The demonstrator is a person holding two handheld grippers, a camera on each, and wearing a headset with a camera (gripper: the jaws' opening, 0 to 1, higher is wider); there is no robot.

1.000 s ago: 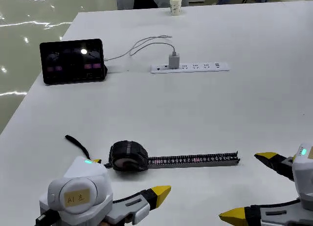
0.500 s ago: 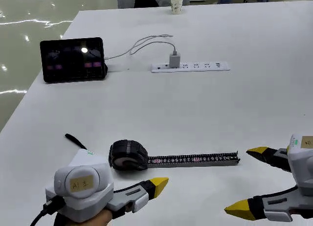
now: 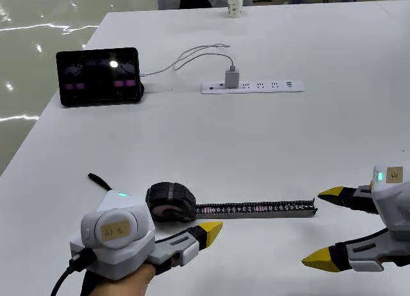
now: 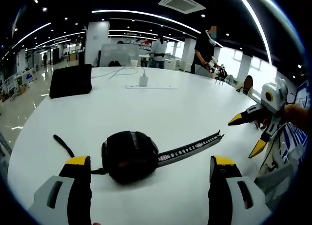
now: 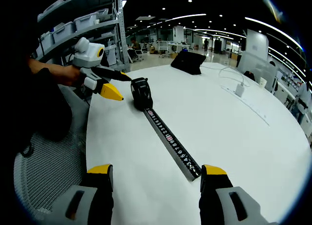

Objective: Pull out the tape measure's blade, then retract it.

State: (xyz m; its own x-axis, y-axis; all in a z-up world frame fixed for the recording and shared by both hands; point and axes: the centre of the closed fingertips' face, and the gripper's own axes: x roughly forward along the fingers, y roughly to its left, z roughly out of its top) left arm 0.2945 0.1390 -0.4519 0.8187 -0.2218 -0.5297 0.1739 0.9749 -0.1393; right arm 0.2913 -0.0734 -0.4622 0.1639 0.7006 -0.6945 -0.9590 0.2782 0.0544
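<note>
Black-cased tape measure (image 3: 170, 201) lies on the white counter (image 3: 256, 142), its blade (image 3: 256, 209) extended rightward from the case. The left tool (image 4: 149, 162), jaws wide and empty, faces the case just ahead. The right tool (image 3: 322, 227), equally wide, is nearer the blade's tip.

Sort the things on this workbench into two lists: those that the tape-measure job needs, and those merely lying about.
Belongs to the job:
tape measure
blade, extended along the table
left gripper, open
right gripper, open

Just lying about:
tablet
power strip
charger, plugged into the strip
paper cup
</note>
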